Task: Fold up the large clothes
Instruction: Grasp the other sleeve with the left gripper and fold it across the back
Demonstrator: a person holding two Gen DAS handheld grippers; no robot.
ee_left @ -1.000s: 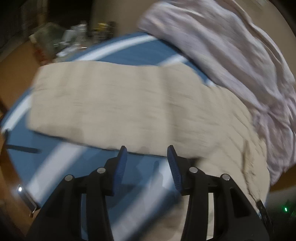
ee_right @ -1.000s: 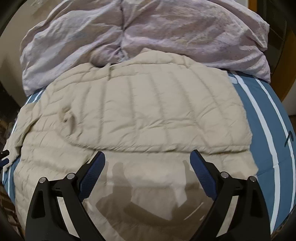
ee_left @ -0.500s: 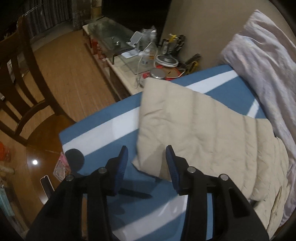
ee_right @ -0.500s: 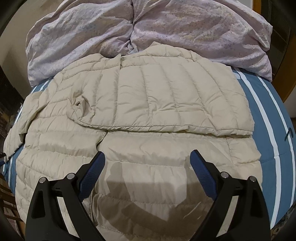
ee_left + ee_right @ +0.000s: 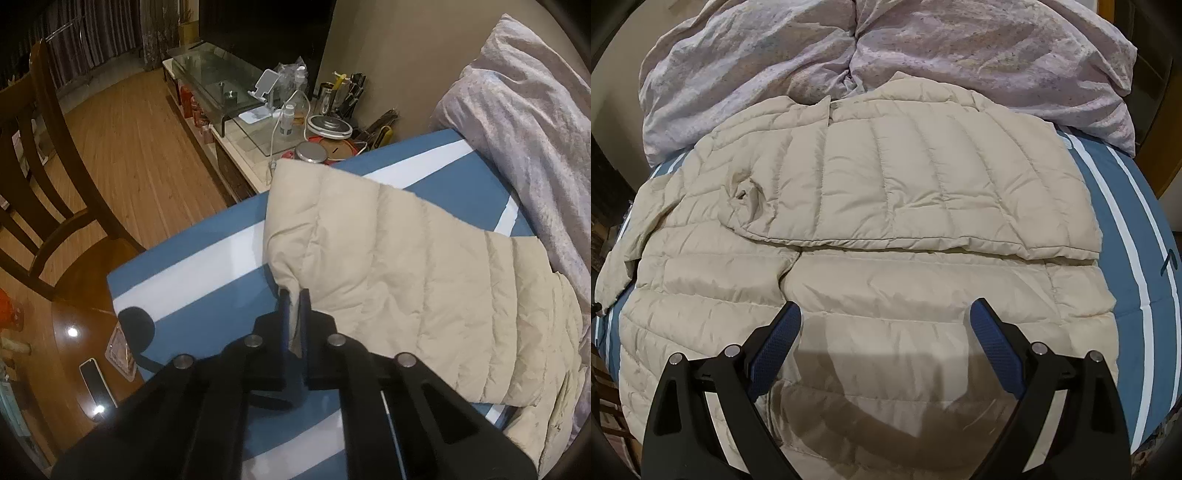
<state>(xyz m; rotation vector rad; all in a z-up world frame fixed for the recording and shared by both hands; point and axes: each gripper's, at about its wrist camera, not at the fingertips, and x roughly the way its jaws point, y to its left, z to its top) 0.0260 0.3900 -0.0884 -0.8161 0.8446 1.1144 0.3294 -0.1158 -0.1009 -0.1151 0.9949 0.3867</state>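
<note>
Now left tool [image 5: 294, 297] pinching beige jacket's [image 5: 886, 229] sleeve cuff [image 5: 286, 273]; right tool [image 5: 885, 319] wide.

The bed [image 5: 1126, 236], covered in blue with white stripes, carries everything. A beige quilted jacket [image 5: 886, 206] lies flat on it, spreading ahead of and beneath the right fingers [image 5: 775, 343], one side folded over the body. Beyond the jacket, at the far end from those fingers, a crumpled lilac duvet [image 5: 923, 48] is heaped on the bed. In the left wrist view the jacket's sleeve [image 5: 388, 251] stretches forward and right of the left fingers [image 5: 283, 314] across the stripes, its near corner between them.
</note>
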